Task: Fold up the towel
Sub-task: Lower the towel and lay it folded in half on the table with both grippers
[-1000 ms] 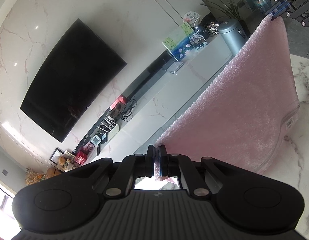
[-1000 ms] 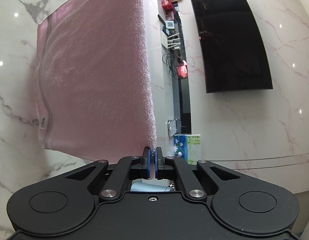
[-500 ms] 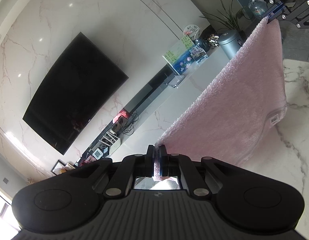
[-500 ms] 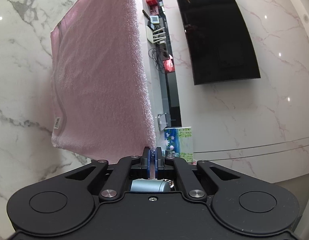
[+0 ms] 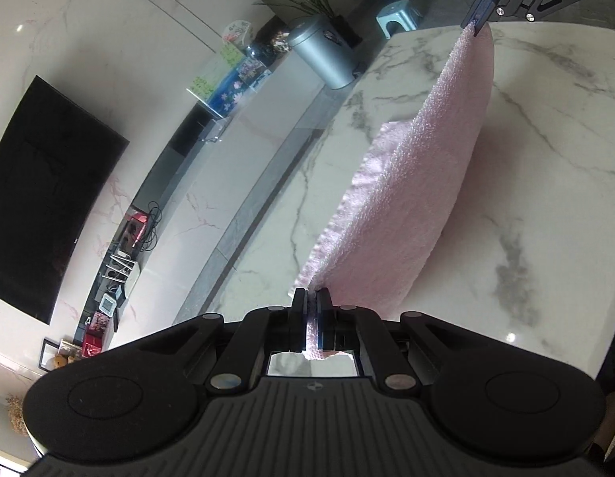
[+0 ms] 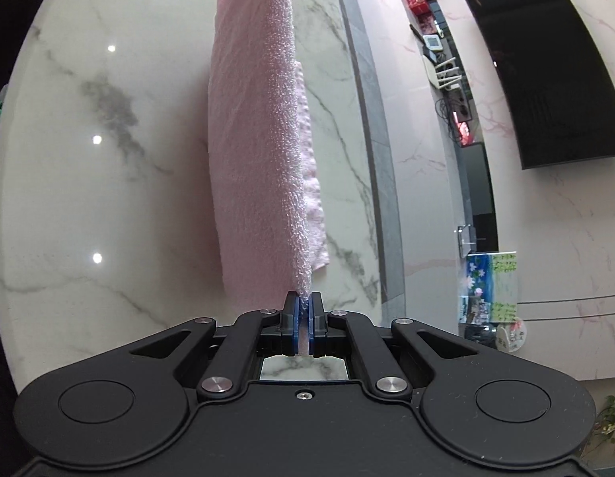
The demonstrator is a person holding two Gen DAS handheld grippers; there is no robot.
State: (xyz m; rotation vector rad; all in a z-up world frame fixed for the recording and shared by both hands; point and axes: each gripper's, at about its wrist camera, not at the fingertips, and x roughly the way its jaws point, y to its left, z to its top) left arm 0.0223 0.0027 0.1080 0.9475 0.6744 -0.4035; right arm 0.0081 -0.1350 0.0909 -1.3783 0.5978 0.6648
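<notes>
A pink terry towel (image 5: 419, 183) is stretched taut between my two grippers above a white marble table (image 5: 546, 206). My left gripper (image 5: 312, 298) is shut on one corner of its upper edge. My right gripper (image 6: 303, 302) is shut on the other corner, and it also shows far off in the left wrist view (image 5: 480, 16). In the right wrist view the towel (image 6: 263, 127) runs straight ahead, seen nearly edge-on. Its lower part lies on the marble beneath the raised edge.
The marble table (image 6: 88, 198) ends at a grey floor strip (image 6: 371, 127) on the far side. Beyond stand a low TV console, a black TV (image 5: 41, 190) on the wall, a grey metal bin (image 5: 323, 55), a plant and a small stool (image 5: 399, 20).
Both grippers have tipped down toward the table and dropped lower. The towel, which hung broad and high, now lies lower with its bottom part resting on the marble. Both grips are unchanged.
</notes>
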